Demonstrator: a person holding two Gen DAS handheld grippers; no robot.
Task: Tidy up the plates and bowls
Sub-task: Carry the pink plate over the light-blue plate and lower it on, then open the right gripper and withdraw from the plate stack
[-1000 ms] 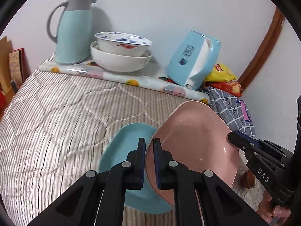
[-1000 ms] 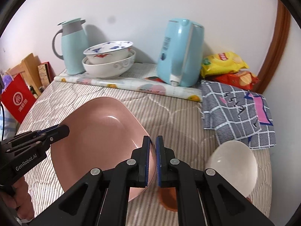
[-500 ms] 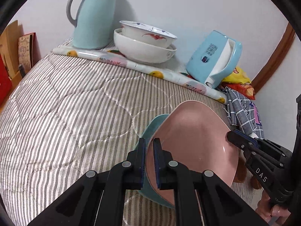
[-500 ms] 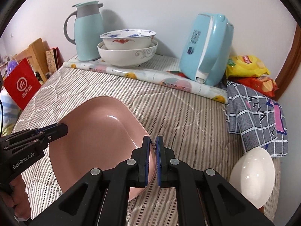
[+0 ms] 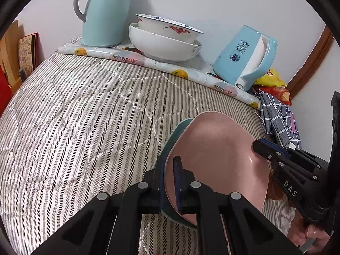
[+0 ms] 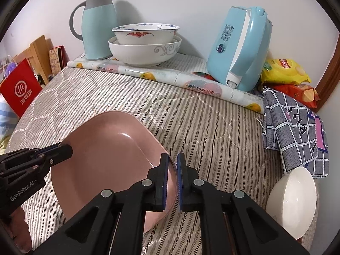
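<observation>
Both grippers hold the pink plate [image 5: 216, 155] by opposite rims, above the striped quilt; it also shows in the right wrist view [image 6: 110, 155]. My left gripper [image 5: 169, 180] is shut on its near rim. My right gripper [image 6: 172, 170] is shut on its right rim. A teal plate [image 5: 180, 127] lies directly under the pink one, only its edge showing. Two stacked white bowls [image 6: 144, 44] stand at the back on a fruit-print mat. A small white bowl [image 6: 293, 199] lies tilted at the front right.
A teal thermos jug [image 6: 97, 25] stands left of the stacked bowls, a blue kettle [image 6: 240, 46] to their right. Snack bags [image 6: 284, 72] and a checked cloth [image 6: 297, 131] lie at the right. A red bag [image 6: 19, 89] stands beyond the left edge.
Both grippers have carried the pink plate leftward and down over the teal plate, which is now almost fully covered. The grip on the plate has not changed.
</observation>
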